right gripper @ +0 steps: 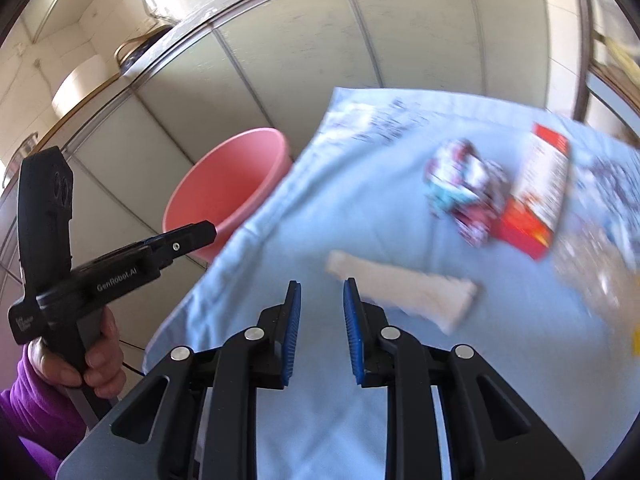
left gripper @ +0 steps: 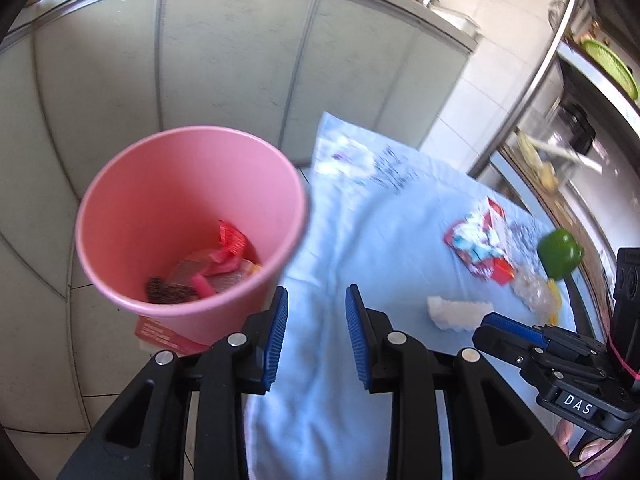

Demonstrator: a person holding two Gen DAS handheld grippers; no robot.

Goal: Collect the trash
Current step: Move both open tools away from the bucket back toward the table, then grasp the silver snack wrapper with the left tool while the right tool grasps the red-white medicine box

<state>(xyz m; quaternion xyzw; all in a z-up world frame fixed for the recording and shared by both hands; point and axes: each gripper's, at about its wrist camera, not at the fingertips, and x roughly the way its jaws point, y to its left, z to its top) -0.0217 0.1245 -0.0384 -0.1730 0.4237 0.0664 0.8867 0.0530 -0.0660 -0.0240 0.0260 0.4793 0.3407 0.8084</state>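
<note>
A pink bin (left gripper: pixel 188 220) stands on the floor beside the table, with red wrappers and other scraps at its bottom. On the light blue cloth (left gripper: pixel 360 220) lie a crumpled wrapper (left gripper: pixel 474 242), a red box (left gripper: pixel 502 270), a white tissue (left gripper: pixel 456 314) and clear plastic (left gripper: pixel 536 294). My left gripper (left gripper: pixel 316 308) is open and holds nothing, over the cloth's edge just right of the bin. My right gripper (right gripper: pixel 320 300) is open too, empty, with the tissue (right gripper: pixel 404 292) just ahead to its right. The wrapper (right gripper: pixel 464 188) and red box (right gripper: pixel 540 192) lie farther off.
A green pepper (left gripper: pixel 560 254) sits near the cloth's right edge. Pale cabinet doors (left gripper: pixel 224 60) stand behind the bin (right gripper: pixel 228 184). A red card (left gripper: pixel 160 334) lies on the floor by the bin's base. A hand in a purple sleeve (right gripper: pixel 84 360) holds the left gripper (right gripper: pixel 200 234).
</note>
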